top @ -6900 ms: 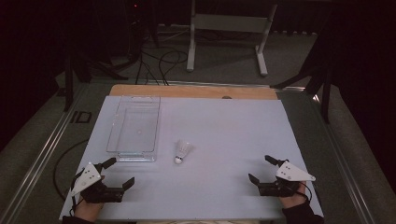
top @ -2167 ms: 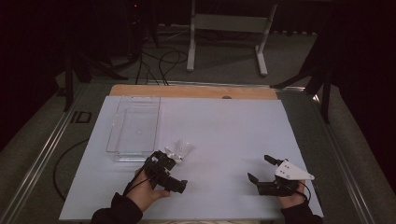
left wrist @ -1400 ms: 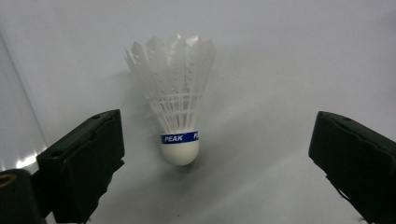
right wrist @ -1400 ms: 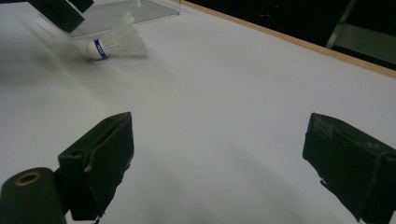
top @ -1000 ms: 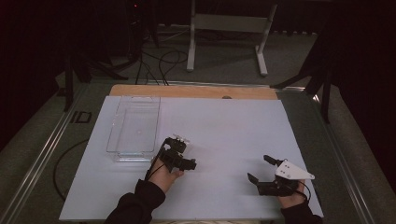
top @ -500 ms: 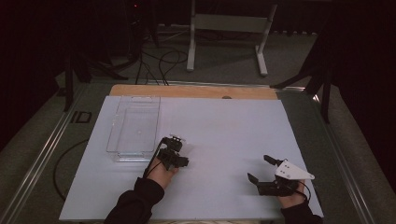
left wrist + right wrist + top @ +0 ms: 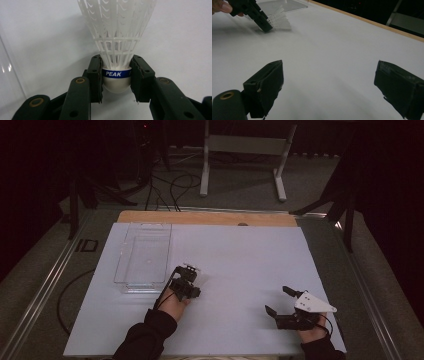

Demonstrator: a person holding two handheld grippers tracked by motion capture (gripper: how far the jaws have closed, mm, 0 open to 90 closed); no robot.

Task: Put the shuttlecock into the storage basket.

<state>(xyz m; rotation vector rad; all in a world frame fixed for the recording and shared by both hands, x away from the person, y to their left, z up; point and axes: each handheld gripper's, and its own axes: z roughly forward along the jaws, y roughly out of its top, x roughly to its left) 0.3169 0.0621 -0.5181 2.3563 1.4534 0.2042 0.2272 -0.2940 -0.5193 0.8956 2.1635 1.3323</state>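
At the table's near edge the right gripper rests with jaws spread wide, where it sat seconds ago. Farther in, the left gripper, earlier idle at the near-left corner, now clamps the shuttlecock (cork pinched). Beyond, the clear tray sits empty, probably its destination.

Overhead forward-down; gripper cameras close (table-level)

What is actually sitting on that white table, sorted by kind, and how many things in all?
Shuttlecock: 1, white, pinched at its cork between the left gripper fingers
Clear plastic tray: 1
Handheld grippers: 2, left and right gripper, the right one open
Total: 4
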